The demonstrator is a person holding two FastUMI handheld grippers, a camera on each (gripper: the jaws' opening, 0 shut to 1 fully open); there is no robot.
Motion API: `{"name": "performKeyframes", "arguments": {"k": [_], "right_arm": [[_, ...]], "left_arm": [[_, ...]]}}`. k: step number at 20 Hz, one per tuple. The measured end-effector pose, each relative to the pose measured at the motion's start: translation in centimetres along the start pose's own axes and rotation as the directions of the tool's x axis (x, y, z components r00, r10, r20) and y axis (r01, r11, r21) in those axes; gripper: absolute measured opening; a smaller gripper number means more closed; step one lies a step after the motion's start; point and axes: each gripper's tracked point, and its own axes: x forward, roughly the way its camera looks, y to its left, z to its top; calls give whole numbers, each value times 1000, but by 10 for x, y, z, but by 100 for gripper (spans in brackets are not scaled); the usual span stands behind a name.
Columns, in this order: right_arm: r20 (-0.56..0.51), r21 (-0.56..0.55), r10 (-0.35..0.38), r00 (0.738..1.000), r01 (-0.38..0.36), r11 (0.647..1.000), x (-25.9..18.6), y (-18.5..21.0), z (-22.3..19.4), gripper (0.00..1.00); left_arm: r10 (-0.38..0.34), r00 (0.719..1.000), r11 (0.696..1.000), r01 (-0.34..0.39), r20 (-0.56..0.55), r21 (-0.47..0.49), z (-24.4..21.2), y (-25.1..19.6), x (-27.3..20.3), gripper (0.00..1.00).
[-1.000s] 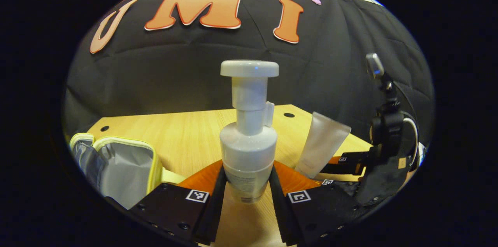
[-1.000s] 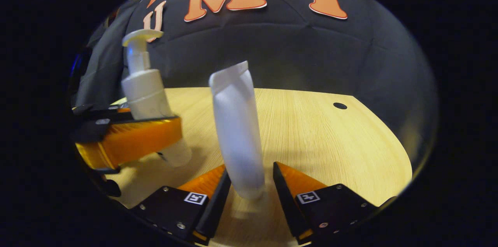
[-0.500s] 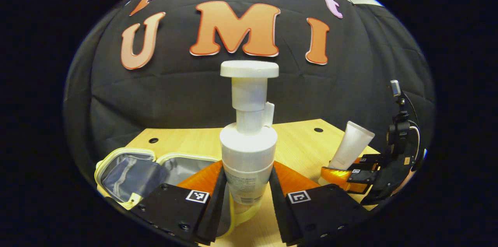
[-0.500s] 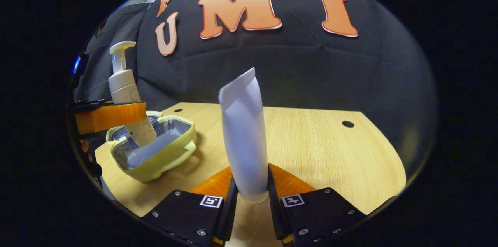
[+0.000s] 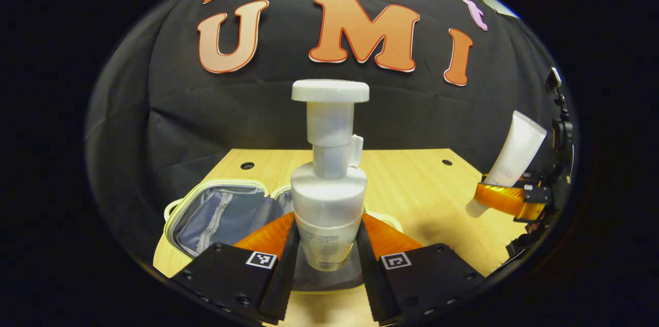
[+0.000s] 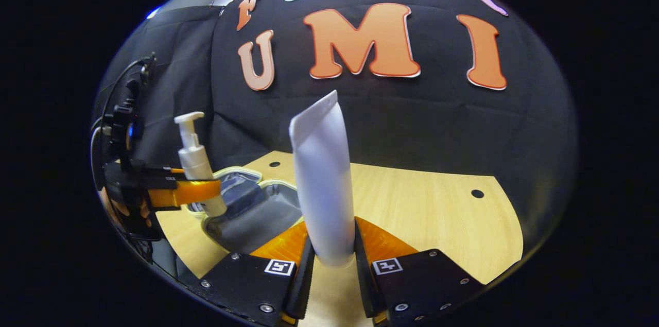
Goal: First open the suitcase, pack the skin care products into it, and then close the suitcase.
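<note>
both products were held aloft in the packing step. left gripper had its jaws clenched on the pump bottle, upright over the open suitcase at 6 o'clock. right gripper clamped the tube over the surface, suitcase toward 9 o'clock. next, probably: lower the bottle inside, then let go.

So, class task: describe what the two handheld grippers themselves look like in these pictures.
Each gripper, left gripper and right gripper, has two black angular finger mounts with visible screws, each bearing a small square black-and-white marker. Seen from the right gripper view, the left one has a black body with a cable looping from its top.
</note>
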Motion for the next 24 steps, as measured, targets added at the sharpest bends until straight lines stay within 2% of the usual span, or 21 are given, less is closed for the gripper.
{"name": "performKeyframes", "arguments": {"k": [2, 4, 6, 9, 13, 17, 18, 20, 23, 24], "right_arm": [[-13, -14, -2, 1000, 1, 1000, 11, 19, 5, 41], [-35, 18, 1, 999, 0, 1000, 26, 41, 4, 41], [-76, 58, -5, 997, 10, 998, 46, 59, -1, 41], [-129, 76, -20, 991, 30, 997, 65, 74, -12, 41], [-221, 119, -27, 975, 54, 991, 84, 92, -31, 41], [-293, 157, -28, 956, 77, 985, 91, 99, -46, 41], [-320, 159, -27, 947, 82, 984, 98, 100, -53, 41], [-360, 160, -13, 933, 76, 984, 102, 103, -64, 41], [-382, 172, 13, 924, 57, 983, 107, 109, -71, 41], [-386, 178, 22, 922, 51, 983, 109, 109, -73, 41]], "left_arm": [[-30, 997, 999, 31, -75, 23, -14, 16, 12, 60], [-58, 988, 997, 65, -140, 48, -23, 29, 28, 59], [-100, 970, 992, 114, -222, 53, -40, 34, 39, 59], [-152, 929, 984, 173, -337, 33, -66, 39, 60, 59], [-179, 871, 979, 202, -458, 1, -95, 44, 81, 59], [-176, 789, 982, 186, -589, -44, -116, 42, 89, 59], [-182, 788, 982, 181, -589, -61, -109, 38, 90, 59], [-174, 768, 984, 151, -617, -89, -106, 32, 97, 59], [-158, 746, 987, 112, -647, -112, -115, 23, 103, 59], [-142, 755, 990, 96, -640, -107, -114, 25, 105, 59]]}}
